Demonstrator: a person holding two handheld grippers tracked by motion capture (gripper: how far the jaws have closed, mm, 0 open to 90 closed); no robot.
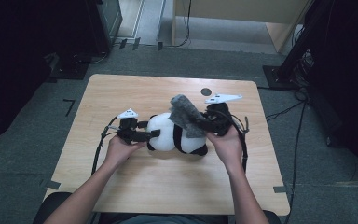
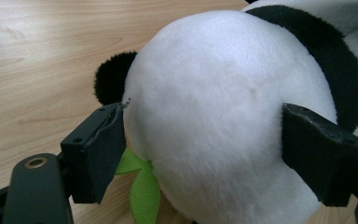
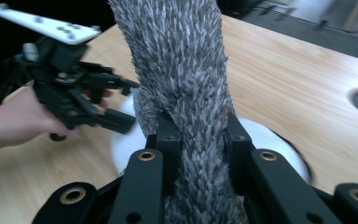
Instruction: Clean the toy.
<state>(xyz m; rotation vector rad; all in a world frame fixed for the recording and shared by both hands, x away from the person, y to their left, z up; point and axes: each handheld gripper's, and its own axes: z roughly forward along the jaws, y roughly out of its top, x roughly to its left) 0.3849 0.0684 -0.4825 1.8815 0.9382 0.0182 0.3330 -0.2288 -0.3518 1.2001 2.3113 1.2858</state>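
The right gripper (image 3: pixel 198 135) has its jaws clamped on a grey fuzzy cloth (image 3: pixel 182 70), which stands up between them above the plush panda (image 1: pixel 177 133). The left gripper (image 2: pixel 200 149) has its jaws wide, one on each side of the panda's white head; whether they press it I cannot tell. A green leaf (image 2: pixel 142 186) shows beneath. The panda lies mid-counter (image 1: pixel 168 186).

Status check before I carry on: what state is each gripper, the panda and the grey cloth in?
Left gripper: jaws spread around the plush panda's white head, whether pressing unclear.
Right gripper: shut on the grey fuzzy cloth, raised above the panda.
Plush panda: lying on the table.
Grey fuzzy cloth: pinched, off the table, draping over the panda.
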